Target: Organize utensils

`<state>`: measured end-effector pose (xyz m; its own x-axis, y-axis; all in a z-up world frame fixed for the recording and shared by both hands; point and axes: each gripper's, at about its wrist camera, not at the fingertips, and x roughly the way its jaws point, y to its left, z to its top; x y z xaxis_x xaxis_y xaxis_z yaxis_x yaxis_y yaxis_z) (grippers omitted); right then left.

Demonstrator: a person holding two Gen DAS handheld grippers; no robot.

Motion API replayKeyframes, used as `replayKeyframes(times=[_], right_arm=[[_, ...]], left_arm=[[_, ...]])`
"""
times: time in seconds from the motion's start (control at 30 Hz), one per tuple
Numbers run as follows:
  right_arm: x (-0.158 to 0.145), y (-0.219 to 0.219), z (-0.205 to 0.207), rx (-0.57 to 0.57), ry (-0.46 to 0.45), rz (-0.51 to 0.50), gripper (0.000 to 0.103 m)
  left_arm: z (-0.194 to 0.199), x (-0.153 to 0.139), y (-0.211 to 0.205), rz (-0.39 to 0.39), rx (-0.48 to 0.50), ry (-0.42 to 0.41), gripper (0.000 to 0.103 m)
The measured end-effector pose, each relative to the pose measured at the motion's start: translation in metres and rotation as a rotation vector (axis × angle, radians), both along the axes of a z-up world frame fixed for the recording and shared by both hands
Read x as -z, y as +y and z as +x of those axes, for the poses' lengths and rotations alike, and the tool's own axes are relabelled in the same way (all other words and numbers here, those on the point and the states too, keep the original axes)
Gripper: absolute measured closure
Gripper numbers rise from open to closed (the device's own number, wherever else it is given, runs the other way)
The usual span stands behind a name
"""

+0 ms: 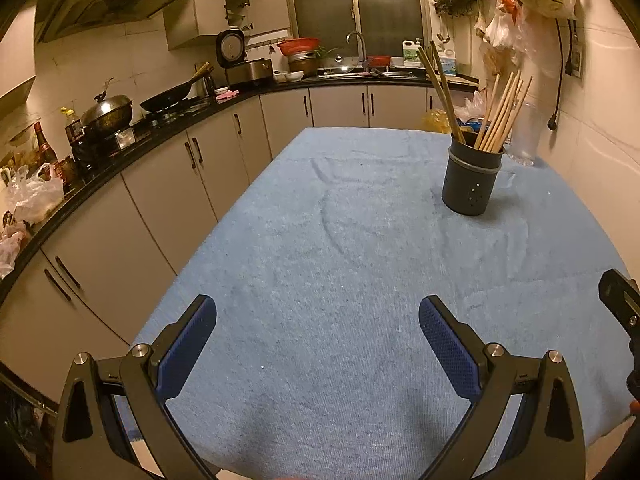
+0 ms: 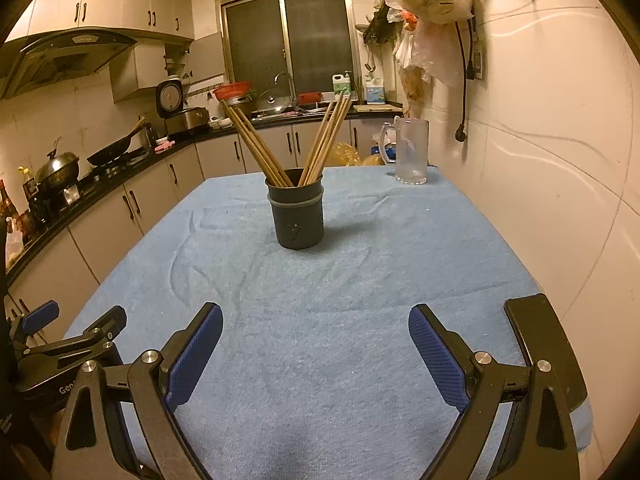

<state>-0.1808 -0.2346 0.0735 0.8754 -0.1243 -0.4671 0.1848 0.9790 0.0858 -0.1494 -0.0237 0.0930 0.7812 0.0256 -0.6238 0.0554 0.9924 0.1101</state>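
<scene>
Both grippers, left (image 1: 318, 344) and right (image 2: 316, 350), gape wide, empty; holder (image 2: 297, 216) of upright chopsticks (image 2: 320, 140) stands dead ahead of the right, nearer gripper

Blue towel (image 2: 320, 320) lies over the counter; its near and middle stretch is bare between both hand-held grippers and the dark utensil holder (image 2: 299, 216).

Holder stands upright mid-towel, chopsticks (image 2: 256, 144) fanning left and right above its rim, so the approach from above is partly barred.

Glass pitcher (image 2: 412, 152) stands at the far right corner, close to the wall (image 2: 560, 160); well apart from the holder, with an open lane between them.

Left edge of the towel drops to an aisle before the cabinets (image 1: 160, 184).
</scene>
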Motion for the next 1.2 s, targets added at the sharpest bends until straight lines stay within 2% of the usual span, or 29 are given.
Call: replayKeyframes(times=[1.2], right_arm=[[0.0078,0.0003,0.0064,0.000,0.040,0.004,0.007]], left_arm=[[-0.0038,0.0064,-0.0051,0.015,0.040,0.018,0.002]])
